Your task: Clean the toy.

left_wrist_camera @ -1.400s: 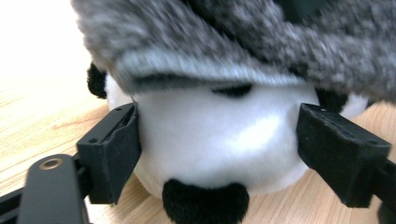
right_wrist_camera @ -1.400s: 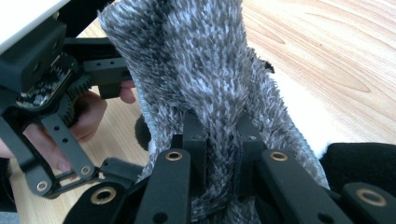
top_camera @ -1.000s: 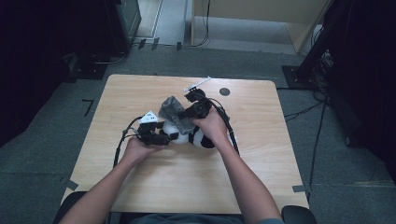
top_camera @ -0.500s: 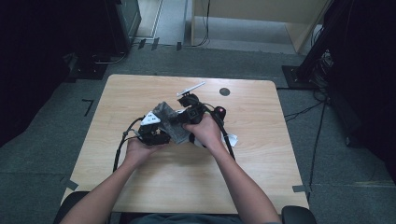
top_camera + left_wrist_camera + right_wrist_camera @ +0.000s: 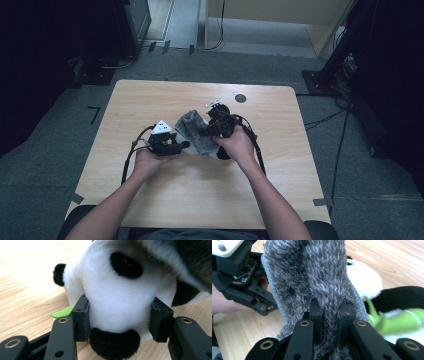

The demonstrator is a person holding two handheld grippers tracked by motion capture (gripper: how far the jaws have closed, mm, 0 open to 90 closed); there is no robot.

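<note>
two grippers, both loaded, close together at mid-table. left gripper (image 5: 120,322) spread wide around the white head of a plush panda (image 5: 117,290), pads pressed into the fur on either side, the black patch at the bottom of the head bulging out between the jaws toward the camera. right gripper (image 5: 331,315) pinched nearly together on a fold of grey fuzzy cloth (image 5: 312,277), the pile squeezed up through the narrow gap.

seen from the high view: left gripper (image 5: 175,145) pointing toward the right hand, right gripper (image 5: 212,126) angled back toward it, grey cloth (image 5: 192,131) bunched between the two, white of the panda (image 5: 212,151) peeking out beneath the cloth just by the right hand (image 5: 239,146).

relation that matters: cloth draped over and across the panda, rising from the right jaws and running away toward the left gripper; toy lying low on the table (image 5: 150,100) beneath it, with a green leaf-like piece (image 5: 397,317) off to the side in the right gripper view. likely next: the cloth pulled over or off the toy by the right hand, against the left hand's anchoring hold on the head. cannot tell from these views whether wrapping or unwrapping.
</note>
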